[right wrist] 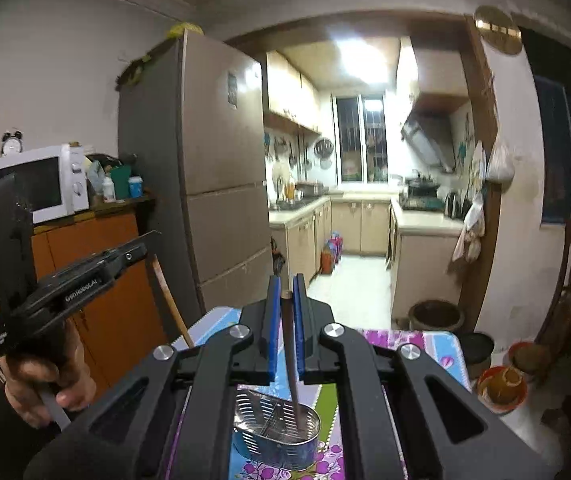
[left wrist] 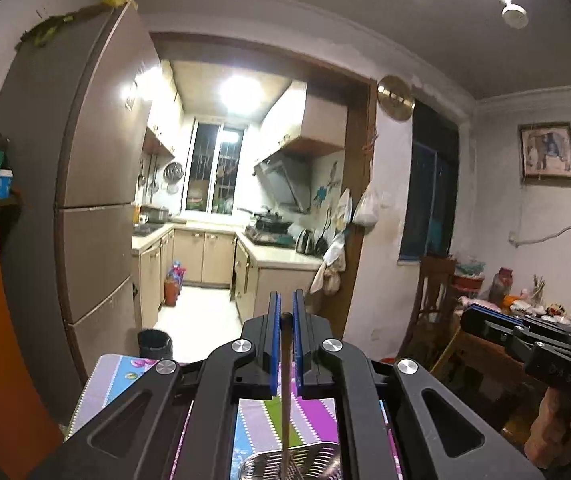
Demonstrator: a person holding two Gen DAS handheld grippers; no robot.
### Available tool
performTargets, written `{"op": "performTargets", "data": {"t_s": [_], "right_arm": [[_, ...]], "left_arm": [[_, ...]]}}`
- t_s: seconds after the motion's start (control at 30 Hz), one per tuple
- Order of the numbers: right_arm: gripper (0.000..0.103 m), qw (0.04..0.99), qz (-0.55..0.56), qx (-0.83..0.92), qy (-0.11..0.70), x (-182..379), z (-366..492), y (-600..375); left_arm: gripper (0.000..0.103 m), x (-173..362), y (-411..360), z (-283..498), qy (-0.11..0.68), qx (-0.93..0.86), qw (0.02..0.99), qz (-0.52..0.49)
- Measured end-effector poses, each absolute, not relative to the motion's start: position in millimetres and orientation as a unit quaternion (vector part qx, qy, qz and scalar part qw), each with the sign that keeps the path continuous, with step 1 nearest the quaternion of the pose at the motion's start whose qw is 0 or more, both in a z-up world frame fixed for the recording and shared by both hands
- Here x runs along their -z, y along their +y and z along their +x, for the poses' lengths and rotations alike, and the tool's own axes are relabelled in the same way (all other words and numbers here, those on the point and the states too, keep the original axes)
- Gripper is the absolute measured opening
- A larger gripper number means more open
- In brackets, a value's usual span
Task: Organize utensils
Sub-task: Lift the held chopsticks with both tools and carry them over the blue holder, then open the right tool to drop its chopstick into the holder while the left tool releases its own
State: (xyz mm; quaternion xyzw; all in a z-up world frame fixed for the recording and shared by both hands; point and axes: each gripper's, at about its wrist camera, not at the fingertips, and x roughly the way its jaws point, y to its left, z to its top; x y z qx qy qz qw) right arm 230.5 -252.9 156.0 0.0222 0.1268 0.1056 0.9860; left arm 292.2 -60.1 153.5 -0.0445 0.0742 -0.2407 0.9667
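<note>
Jaws of the left gripper (left wrist: 286, 312) stand clenched on a light wooden chopstick (left wrist: 285, 384), which hangs down between the blue pads toward the perforated metal utensil holder (left wrist: 297, 466) on the table (left wrist: 125, 380). In this left wrist view we judge the chief risk to be a miss: the stick is pinched near its top end only, so it can swing or pivot in the grip and strike the holder's rim instead of entering. A slip from so small a hold would drop it onto the patterned cloth. The right gripper (left wrist: 485, 314) shows at the right edge, well apart; we see no obstruction between stick and holder.

In the right wrist view, the right gripper (right wrist: 285, 292) is likewise clenched on a darker chopstick (right wrist: 292, 364), its lower tip over the holder's (right wrist: 281, 428) right compartment; whether it touches the bottom we cannot tell. The holder is light and near the table's (right wrist: 437, 344) middle; a sideways push could tip it. The left gripper (right wrist: 85, 272) and its hand (right wrist: 41, 380) stand beside, at left. A red bowl (right wrist: 501, 388) sits off the table's right corner, clear of the work.
</note>
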Motion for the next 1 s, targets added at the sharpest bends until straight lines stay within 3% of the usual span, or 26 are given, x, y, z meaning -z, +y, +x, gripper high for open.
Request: {"op": "performTargets", "data": {"t_s": [0.47, 0.83, 0.87, 0.9, 0.93, 1.0], "right_arm": [[0.005, 0.949, 0.065, -0.114, 0.285, -108, 311, -229], [0.005, 0.935, 0.073, -0.082, 0.338, -92, 339, -229], [0.005, 0.934, 0.072, -0.078, 0.342, -94, 342, -230], [0.005, 0.933, 0.066, -0.076, 0.345, -95, 345, -228], [0.005, 0.932, 0.058, -0.08, 0.348, -96, 349, -226], [0.015, 0.932, 0.055, -0.068, 0.35, -100, 356, -226]], "left_arm": [[0.007, -91, -90, 380, 0.235, 0.255, 0.938, -0.007], [0.008, -72, -86, 407, 0.267, 0.236, 0.934, -0.006], [0.01, -73, -88, 408, 0.269, 0.235, 0.934, -0.005], [0.021, -73, -86, 410, 0.27, 0.232, 0.934, -0.005], [0.041, -74, -84, 410, 0.267, 0.22, 0.938, -0.004], [0.053, -79, -79, 409, 0.254, 0.205, 0.945, -0.007]]}}
